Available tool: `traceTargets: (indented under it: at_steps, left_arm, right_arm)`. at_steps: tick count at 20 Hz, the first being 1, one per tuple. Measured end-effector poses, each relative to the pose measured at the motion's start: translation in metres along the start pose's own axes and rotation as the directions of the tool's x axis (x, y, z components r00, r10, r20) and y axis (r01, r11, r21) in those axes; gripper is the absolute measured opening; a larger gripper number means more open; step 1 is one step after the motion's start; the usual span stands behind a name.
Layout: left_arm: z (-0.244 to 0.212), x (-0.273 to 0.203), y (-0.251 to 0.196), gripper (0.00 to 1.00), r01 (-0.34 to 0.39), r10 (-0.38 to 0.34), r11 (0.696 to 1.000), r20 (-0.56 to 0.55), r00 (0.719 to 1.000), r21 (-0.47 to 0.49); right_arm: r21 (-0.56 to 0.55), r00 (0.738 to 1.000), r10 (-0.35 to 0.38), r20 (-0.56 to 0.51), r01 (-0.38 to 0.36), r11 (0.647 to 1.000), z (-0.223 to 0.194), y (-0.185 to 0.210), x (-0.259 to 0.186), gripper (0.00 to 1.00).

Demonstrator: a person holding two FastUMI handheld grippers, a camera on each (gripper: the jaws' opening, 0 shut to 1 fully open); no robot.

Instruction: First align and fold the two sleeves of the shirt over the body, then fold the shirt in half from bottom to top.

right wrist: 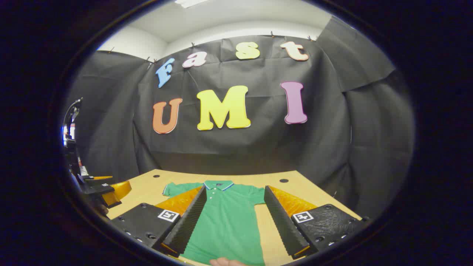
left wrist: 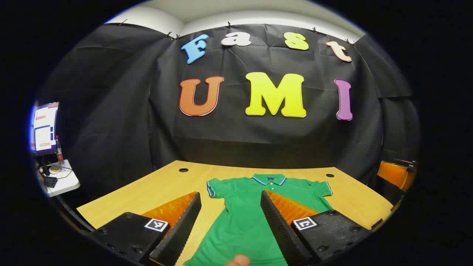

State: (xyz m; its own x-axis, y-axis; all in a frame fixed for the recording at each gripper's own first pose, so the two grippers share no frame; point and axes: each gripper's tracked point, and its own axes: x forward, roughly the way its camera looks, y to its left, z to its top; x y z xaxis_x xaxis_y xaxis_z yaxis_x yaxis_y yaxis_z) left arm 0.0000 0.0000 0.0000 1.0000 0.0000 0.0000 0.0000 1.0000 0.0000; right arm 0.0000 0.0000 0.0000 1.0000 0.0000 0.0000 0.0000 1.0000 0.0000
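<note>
Beyond the wooden table (left wrist: 155, 192) with its two round cable holes (left wrist: 183, 170) we see the black cloth wall (left wrist: 118, 122), and off at the left a small white side table (left wrist: 63, 181) carrying a monitor (left wrist: 45, 127), a bottle (left wrist: 59, 150) and a roll of tape (left wrist: 54, 170).

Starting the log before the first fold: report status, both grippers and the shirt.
Left gripper open, right gripper open, both above the table. Green shirt flat, collar far, sleeves unfolded. Nothing on it.
</note>
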Motion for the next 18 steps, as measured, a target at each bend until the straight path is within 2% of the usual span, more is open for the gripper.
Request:
traceTargets:
  at_steps: [1, 2, 4, 6, 7, 8, 9, 11, 18]
  left_arm:
    - [0.002, 0.000, 0.000, 1.00, -0.002, 0.002, 1.000, 0.007, 1.000, 0.004]
    - [0.001, -0.001, -0.002, 1.00, 0.008, -0.008, 1.000, 0.015, 1.000, 0.006]
    - [0.000, -0.001, -0.009, 1.00, 0.010, -0.010, 1.000, 0.017, 1.000, -0.012]
    - [-0.007, -0.001, -0.025, 1.00, 0.044, -0.044, 0.999, 0.002, 0.999, -0.013]
    - [-0.012, 0.000, -0.030, 1.00, 0.051, -0.051, 0.999, -0.009, 0.999, 0.001]
    - [-0.015, 0.000, -0.032, 1.00, 0.052, -0.052, 0.998, -0.011, 0.999, 0.018]
    - [-0.015, 0.000, -0.033, 1.00, 0.049, -0.049, 0.998, -0.010, 0.999, 0.038]
    - [-0.018, 0.002, -0.033, 1.00, 0.037, -0.037, 0.997, -0.009, 0.999, 0.065]
    - [-0.019, 0.002, -0.035, 1.00, 0.028, -0.027, 0.998, -0.008, 1.000, 0.048]
  right_arm:
    - [0.007, 1.000, -0.001, -0.006, 0.001, 1.000, -0.001, -0.006, -0.001, 0.95]
    - [0.001, 1.000, 0.000, -0.005, 0.000, 1.000, -0.003, -0.011, -0.002, 0.97]
    - [-0.028, 1.000, -0.013, 0.007, 0.014, 1.000, -0.005, -0.024, -0.006, 0.91]
    - [-0.040, 1.000, -0.015, 0.022, 0.016, 0.999, -0.004, -0.029, -0.008, 0.95]
    - [-0.041, 0.999, -0.017, 0.028, 0.018, 0.999, -0.003, -0.032, -0.008, 0.90]
    - [-0.042, 0.999, -0.017, 0.030, 0.018, 0.999, -0.004, -0.034, -0.008, 0.90]
    - [-0.046, 0.999, -0.012, 0.032, 0.013, 0.999, -0.004, -0.034, -0.010, 0.95]
    - [-0.067, 1.000, -0.007, 0.031, 0.009, 0.998, -0.007, -0.034, -0.009, 0.95]
    - [-0.099, 1.000, 0.007, 0.022, -0.005, 0.995, -0.013, -0.025, -0.008, 0.95]
